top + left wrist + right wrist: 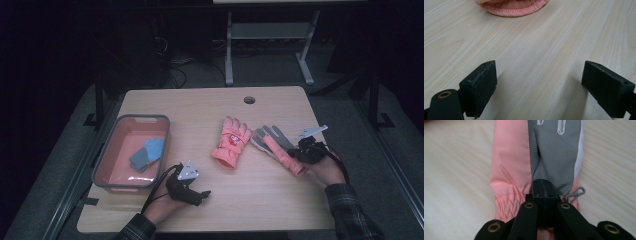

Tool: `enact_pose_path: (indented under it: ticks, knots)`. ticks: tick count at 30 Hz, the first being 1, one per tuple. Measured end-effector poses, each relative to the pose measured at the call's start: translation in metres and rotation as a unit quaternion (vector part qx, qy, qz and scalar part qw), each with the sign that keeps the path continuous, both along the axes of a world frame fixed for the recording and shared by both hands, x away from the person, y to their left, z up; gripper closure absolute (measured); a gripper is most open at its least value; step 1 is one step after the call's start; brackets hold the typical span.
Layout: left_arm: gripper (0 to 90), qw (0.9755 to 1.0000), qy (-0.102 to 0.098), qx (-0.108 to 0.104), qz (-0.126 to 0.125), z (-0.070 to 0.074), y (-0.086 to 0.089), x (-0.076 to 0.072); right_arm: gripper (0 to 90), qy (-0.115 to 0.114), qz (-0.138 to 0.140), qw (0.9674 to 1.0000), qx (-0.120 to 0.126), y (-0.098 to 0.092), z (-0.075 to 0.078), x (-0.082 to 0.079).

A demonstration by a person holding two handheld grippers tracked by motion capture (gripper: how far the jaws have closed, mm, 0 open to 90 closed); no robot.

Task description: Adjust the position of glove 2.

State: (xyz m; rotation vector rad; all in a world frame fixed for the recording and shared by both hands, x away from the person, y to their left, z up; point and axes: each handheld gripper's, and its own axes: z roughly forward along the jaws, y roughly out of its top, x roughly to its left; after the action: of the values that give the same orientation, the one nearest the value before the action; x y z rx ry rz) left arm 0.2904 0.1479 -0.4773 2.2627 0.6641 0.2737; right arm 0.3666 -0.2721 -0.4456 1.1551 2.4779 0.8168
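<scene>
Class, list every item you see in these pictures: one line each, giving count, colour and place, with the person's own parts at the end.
Table: one, light wood, centre of the high view.
Bin: one, pink with a grey rim, left side of the table.
Cloth: blue-grey pieces, number unclear, inside the bin.
Back-up glove: one, pink, mid-table, with its cuff toward the person.
Palm-up glove: one, pink with a grey palm, right of the other glove.
Clip: one, grey, at the palm-up glove's cuff.
Frame: one, grey metal, on the floor beyond the table.
Left gripper: black, jaws apart, low over bare table.
Right gripper: black, shut on the palm-up glove's cuff.
Sleeves: two, dark plaid, bottom edge.
</scene>
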Motion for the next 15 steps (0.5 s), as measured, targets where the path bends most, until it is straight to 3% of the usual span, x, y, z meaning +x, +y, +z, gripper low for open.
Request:
enact_pose_path:
  ticks: [15]
  knots:
    - [12.2,1.0,-0.001,-0.002,0.001,0.0,0.0,0.0,90.0,0.019,0.053,0.9982,0.02,0.031,0.003,-0.055]
